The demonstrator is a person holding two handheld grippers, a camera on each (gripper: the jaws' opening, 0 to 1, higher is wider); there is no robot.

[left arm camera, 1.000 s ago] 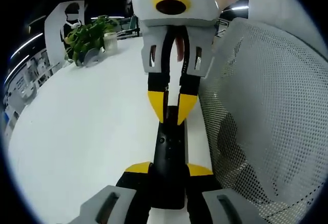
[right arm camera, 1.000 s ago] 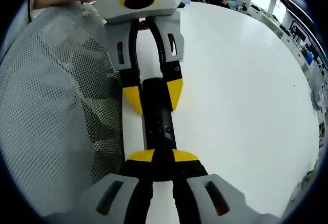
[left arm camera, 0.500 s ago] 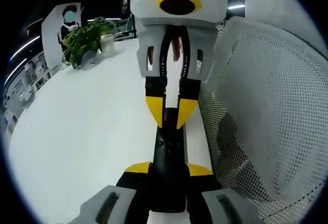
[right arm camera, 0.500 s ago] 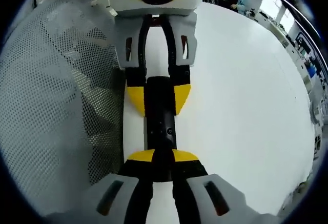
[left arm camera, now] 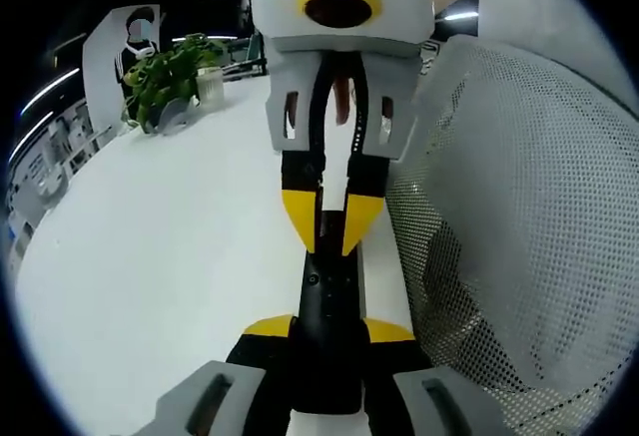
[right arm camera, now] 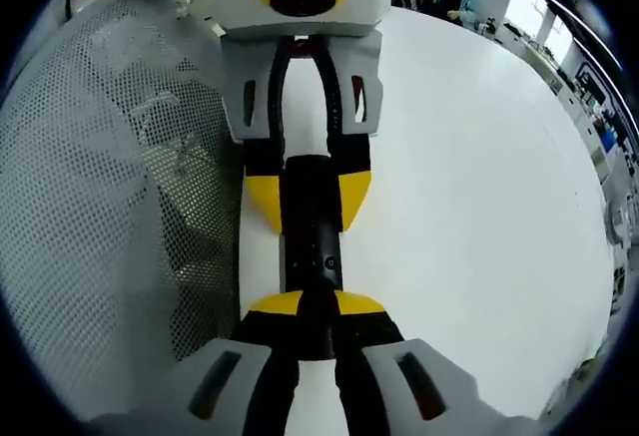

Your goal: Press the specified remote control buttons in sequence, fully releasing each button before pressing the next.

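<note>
The remote control [left arm camera: 327,311] is a slim, matte black bar with small round buttons on its upper face. It lies lengthwise over a smooth white table [left arm camera: 150,256], between the two grippers.

In the left gripper view, the left gripper [left arm camera: 328,328] has its yellow-tipped black jaws clamped against both sides of the remote's near end. The right gripper [left arm camera: 332,226] comes in from the far side, its yellow tips drawn nearly together over the remote's far end. Whether those tips touch the remote's face cannot be told.

In the right gripper view, the right gripper [right arm camera: 303,303] meets the remote control [right arm camera: 311,256] with its jaws closed to a narrow slit at the near end; contact with a button is hidden. The left gripper [right arm camera: 308,200] clamps the far end.

A white perforated mesh chair back [left arm camera: 519,236] stands beside the table. A leafy potted plant [left arm camera: 170,77] sits at the far table edge, small and blurred.
</note>
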